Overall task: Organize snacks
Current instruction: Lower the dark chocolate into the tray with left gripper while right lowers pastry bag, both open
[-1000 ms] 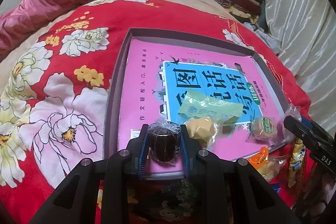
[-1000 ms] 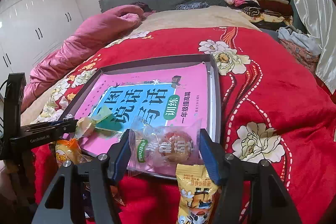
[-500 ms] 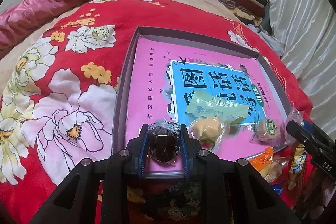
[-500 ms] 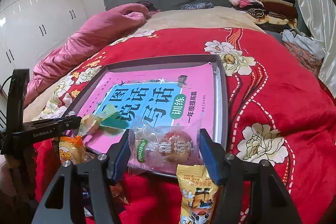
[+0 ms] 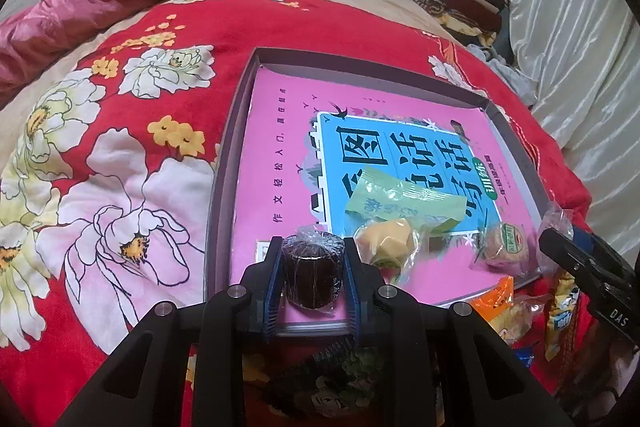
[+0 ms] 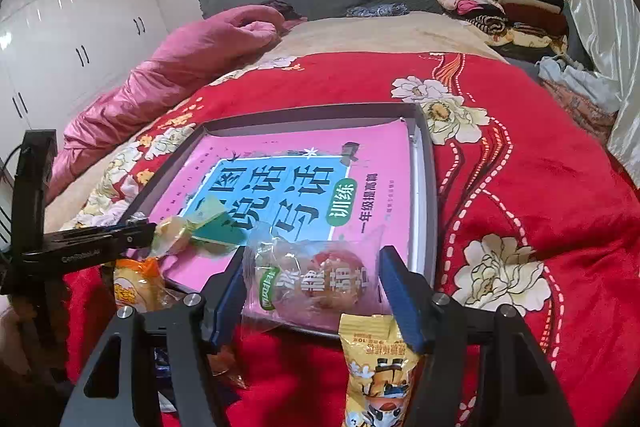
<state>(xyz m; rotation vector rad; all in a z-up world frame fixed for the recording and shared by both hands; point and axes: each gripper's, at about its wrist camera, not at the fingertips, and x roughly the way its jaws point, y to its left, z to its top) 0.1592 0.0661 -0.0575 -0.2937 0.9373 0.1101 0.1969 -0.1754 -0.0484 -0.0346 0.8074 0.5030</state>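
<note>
Left gripper (image 5: pixel 313 277) clamped on a dark round cake in clear film (image 5: pixel 313 269), over the near edge of the grey shallow tray (image 5: pixel 224 171). Looks soft and crushable; hold its sides lightly. Right gripper (image 6: pixel 312 291), jaws just opening, straddles a clear-wrapped reddish pastry packet (image 6: pixel 316 285) on the tray's near edge; slippery film.

A dark brown wrapped cake (image 5: pixel 313 275) is held upright between the left jaws; a clear-wrapped pastry (image 6: pixel 316 281) is seen lying flat between the right jaws.
</note>
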